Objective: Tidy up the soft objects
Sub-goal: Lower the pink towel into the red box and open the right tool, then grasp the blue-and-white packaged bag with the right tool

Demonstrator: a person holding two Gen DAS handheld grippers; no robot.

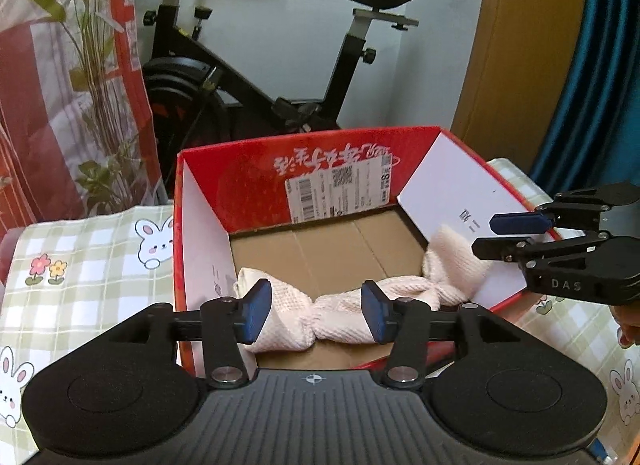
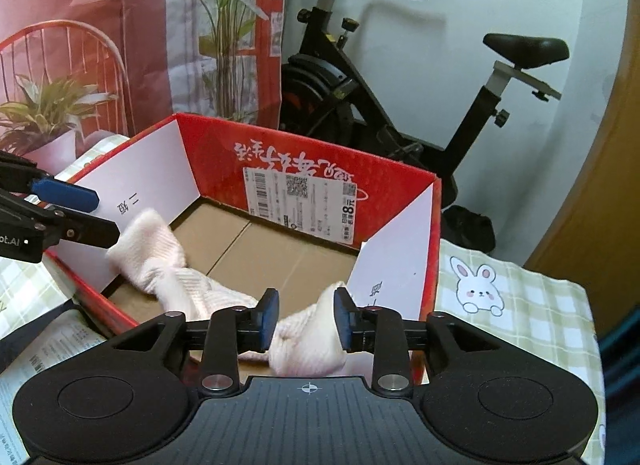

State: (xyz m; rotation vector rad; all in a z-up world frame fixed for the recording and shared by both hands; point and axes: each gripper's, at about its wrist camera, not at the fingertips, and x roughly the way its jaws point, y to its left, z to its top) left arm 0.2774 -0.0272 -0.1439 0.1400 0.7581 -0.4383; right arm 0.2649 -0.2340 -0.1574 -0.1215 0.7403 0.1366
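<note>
A cream waffle-knit towel (image 1: pixel 340 305), twisted like a rope, lies across the cardboard floor of an open red box (image 1: pixel 248 189). My left gripper (image 1: pixel 316 311) hovers over the towel's near end, its blue pads wide apart and clear of the cloth. In the right wrist view the same towel (image 2: pixel 168 265) runs from the box's (image 2: pixel 224 169) left wall to the near right corner. My right gripper (image 2: pixel 306 321) straddles the raised end there, pads apart and not squeezing it. Each gripper also shows in the other's view: right gripper (image 1: pixel 486 236), left gripper (image 2: pixel 106 217), both at the box's side walls.
The box stands on a green checked cloth with rabbits (image 1: pixel 100 249). Behind it is a black exercise bike (image 1: pixel 248 77), with a red plant-print hanging (image 1: pixel 60 85) to the left and a wooden door (image 1: pixel 520 45) to the right. Printed papers (image 2: pixel 44 349) lie beside the box.
</note>
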